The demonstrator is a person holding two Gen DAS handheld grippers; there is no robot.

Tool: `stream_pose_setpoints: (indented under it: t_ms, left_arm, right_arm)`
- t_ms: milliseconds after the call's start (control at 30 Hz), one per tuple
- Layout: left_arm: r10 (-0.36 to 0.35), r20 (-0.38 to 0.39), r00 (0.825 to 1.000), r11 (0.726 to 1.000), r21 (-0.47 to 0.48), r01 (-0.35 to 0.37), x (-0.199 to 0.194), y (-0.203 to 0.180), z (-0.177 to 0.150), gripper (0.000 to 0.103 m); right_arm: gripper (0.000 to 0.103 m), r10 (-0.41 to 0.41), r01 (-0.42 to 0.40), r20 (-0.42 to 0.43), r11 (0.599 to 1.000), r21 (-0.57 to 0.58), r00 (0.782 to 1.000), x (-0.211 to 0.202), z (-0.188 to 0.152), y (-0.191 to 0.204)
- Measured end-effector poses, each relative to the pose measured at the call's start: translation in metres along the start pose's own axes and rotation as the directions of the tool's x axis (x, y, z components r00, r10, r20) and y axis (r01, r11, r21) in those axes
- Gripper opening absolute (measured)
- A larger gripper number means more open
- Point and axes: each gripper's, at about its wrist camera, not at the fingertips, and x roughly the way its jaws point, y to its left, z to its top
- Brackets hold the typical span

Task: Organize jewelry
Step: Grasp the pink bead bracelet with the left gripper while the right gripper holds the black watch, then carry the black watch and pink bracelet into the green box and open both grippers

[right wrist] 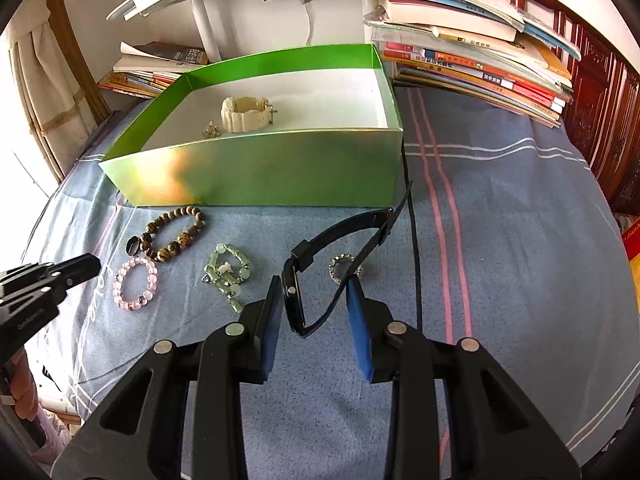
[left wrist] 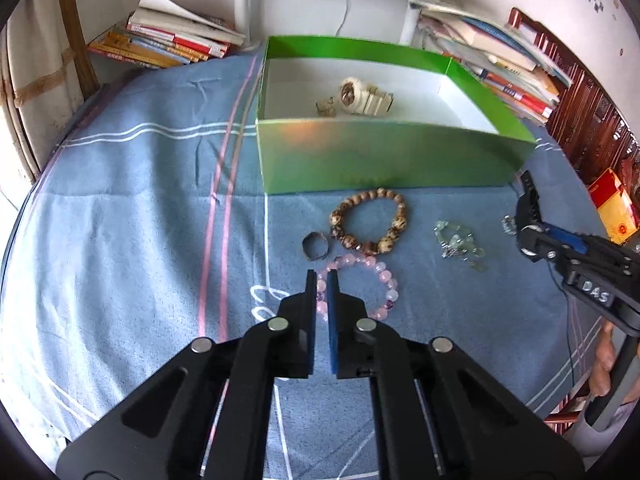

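A: Between the right gripper (right wrist: 314, 300) pads: black watch (right wrist: 294, 296), clamped partway. Green box (right wrist: 256, 168) ahead.
B: Left gripper (left wrist: 322, 280) fully closed, empty, above the pink bracelet (left wrist: 372, 280). Risk: dangling strap catches box wall.

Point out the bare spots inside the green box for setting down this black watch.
Green box: bare along its right wall and far corners. Crowded only near the middle, where the white watch and a small charm sit.

Left tool (left wrist: 322, 280) closed; right tool (right wrist: 314, 286) partly spread.
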Motion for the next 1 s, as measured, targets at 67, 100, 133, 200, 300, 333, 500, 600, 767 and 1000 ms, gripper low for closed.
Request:
stream_pose_setpoints:
  t_ms: [67,100,133,200,300,333,500,600,767,1000]
  left_arm:
    - [0.016,-0.023,1.0,1.0,-0.003,-0.016,0.006,-0.001,-0.003,0.016]
    - [0.021,-0.035,0.999,1.0,-0.008,-0.021,0.01,-0.002,-0.004,0.027]
    - [0.032,-0.043,0.999,0.999,-0.012,-0.032,0.014,-0.004,-0.005,0.035]
    - [0.045,-0.041,0.998,0.999,-0.004,-0.045,0.016,-0.008,-0.008,0.042]
    - [0.081,-0.028,0.996,0.997,0.019,-0.08,0.018,-0.016,-0.012,0.046]
    - [0.087,-0.026,0.996,0.996,0.024,-0.087,0.018,-0.018,-0.012,0.046]
    - [0.114,-0.02,0.993,0.992,0.048,-0.113,0.023,-0.024,-0.016,0.044]
    - [0.087,-0.017,0.996,0.995,0.042,-0.087,0.023,-0.025,-0.017,0.022]
    - [0.093,-0.011,0.996,0.995,0.041,-0.093,0.02,-0.023,-0.016,0.008]
    - [0.094,0.053,0.994,0.995,0.032,-0.095,-0.007,-0.021,-0.008,0.008]
  right_arm:
    - [0.032,0.007,-0.007,-0.002,1.0,-0.001,1.0,0.0,-0.001,0.001]
    - [0.032,0.011,-0.011,-0.003,1.0,-0.001,1.0,0.0,-0.002,0.001]
    - [0.032,0.014,-0.014,-0.006,1.0,0.0,1.0,0.0,-0.002,0.0]
    - [0.032,0.016,-0.016,-0.01,1.0,-0.005,1.0,0.001,-0.003,0.0]
    - [0.032,0.002,-0.002,-0.022,1.0,-0.012,1.0,0.005,-0.001,0.0]
    - [0.032,-0.007,0.007,-0.024,1.0,-0.016,1.0,0.006,0.0,0.0]
    - [0.032,-0.026,0.026,-0.033,0.999,-0.021,0.999,0.012,0.001,0.005]
    - [0.032,-0.028,0.027,-0.044,0.999,-0.025,0.999,0.017,0.001,0.008]
    - [0.032,-0.028,0.027,-0.049,0.999,-0.029,0.998,0.019,0.002,0.012]
    - [0.032,-0.015,0.015,-0.004,0.999,-0.032,1.0,0.001,0.006,0.013]
